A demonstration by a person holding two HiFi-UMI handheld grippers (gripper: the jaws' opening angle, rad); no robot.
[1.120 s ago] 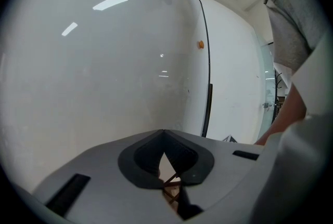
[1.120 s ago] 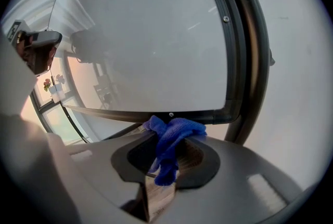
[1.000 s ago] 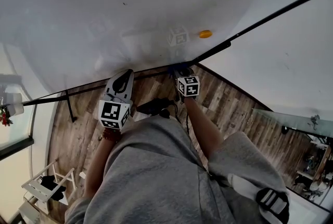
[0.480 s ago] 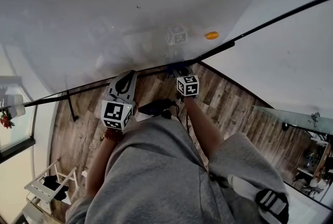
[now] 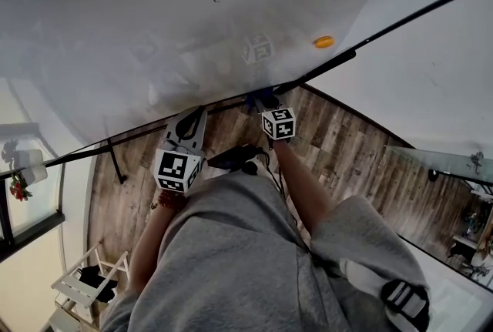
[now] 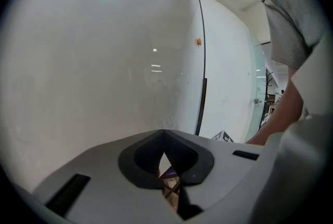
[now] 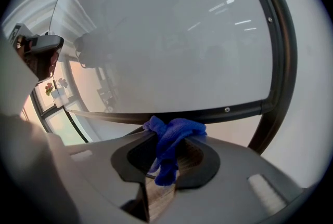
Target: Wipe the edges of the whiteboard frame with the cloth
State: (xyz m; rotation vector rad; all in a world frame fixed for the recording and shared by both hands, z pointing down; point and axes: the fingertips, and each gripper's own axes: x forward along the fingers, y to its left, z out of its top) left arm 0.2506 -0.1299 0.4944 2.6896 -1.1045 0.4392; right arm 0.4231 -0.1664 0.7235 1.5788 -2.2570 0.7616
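Gripping a blue cloth (image 7: 167,151), the right gripper (image 7: 166,137) has its jaws closed on the bunched fabric, with a tuft sticking out past the tips. That tuft lies against the black frame (image 7: 208,113) along the bottom edge of the whiteboard (image 5: 192,15), a little to the left of the lower right corner, where the bottom bar meets the upright side bar. In the head view the cloth (image 5: 253,98) shows as a small blue patch right at that bottom edge, just ahead of the right gripper (image 5: 260,100).

The left gripper (image 5: 192,116) is held further left along the same edge, near the frame but with no clear contact. Its own view shows the left gripper (image 6: 165,141) with jaws drawn together and nothing between them (only a sliver of floor shows through).

A small orange spot (image 5: 323,41) sits on the board close to its right edge. Below the board runs a wood floor (image 5: 339,145).
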